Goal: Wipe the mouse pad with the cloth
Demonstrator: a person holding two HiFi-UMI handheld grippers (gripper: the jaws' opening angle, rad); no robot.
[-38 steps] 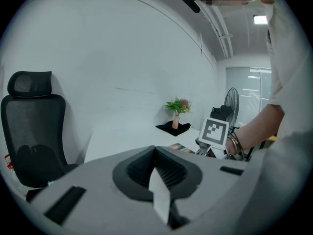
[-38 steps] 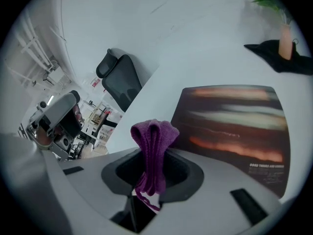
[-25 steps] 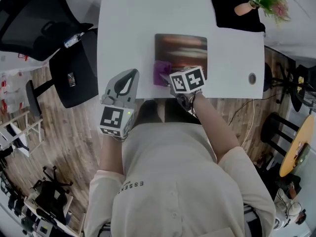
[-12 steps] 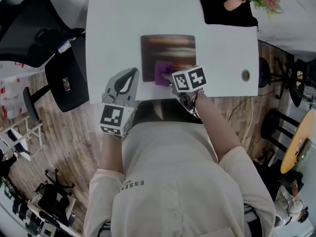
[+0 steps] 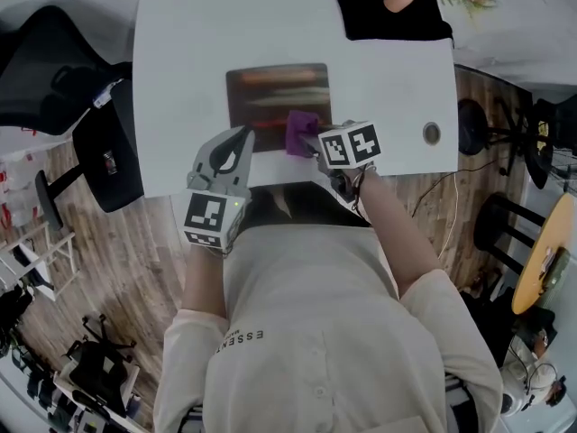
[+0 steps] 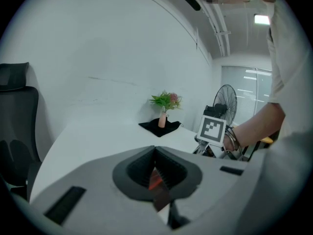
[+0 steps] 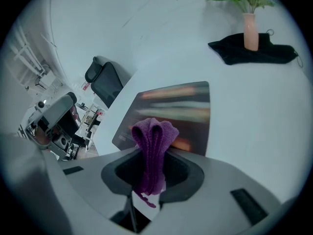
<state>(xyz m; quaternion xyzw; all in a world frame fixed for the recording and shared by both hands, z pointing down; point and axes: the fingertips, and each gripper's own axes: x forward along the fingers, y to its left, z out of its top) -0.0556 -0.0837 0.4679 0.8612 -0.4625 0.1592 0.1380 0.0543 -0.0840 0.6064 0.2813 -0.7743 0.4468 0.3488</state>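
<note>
White desk fills the ground ahead of both my pairs of jaws, with wood floor below its near edge. My right gripper is clamped on the purple cloth. The fold runs up through the slot between the jaws and bunches into a rounded loop just past their tips. Directly ahead of those tips lies the mouse pad, dark with blurred orange and pale streaks. The cloth sits over the pad's near edge, toward its right half (whether it presses the surface I cannot tell). Farther ahead and to the right of the right jaws, a black mat carries a slim pink vase of green sprigs, standing upright.

My left gripper has its jaws drawn together on nothing, and only a reddish sliver shows through the slit between them. Its tips sit at the near edge of the desk, just beside the pad's near left corner and apart from the cloth. Seen from the left jaws, the right gripper is ahead and to the right, with a standing fan behind it. Off to the left of the left jaws, a black office chair stands clear of the desk.
</note>
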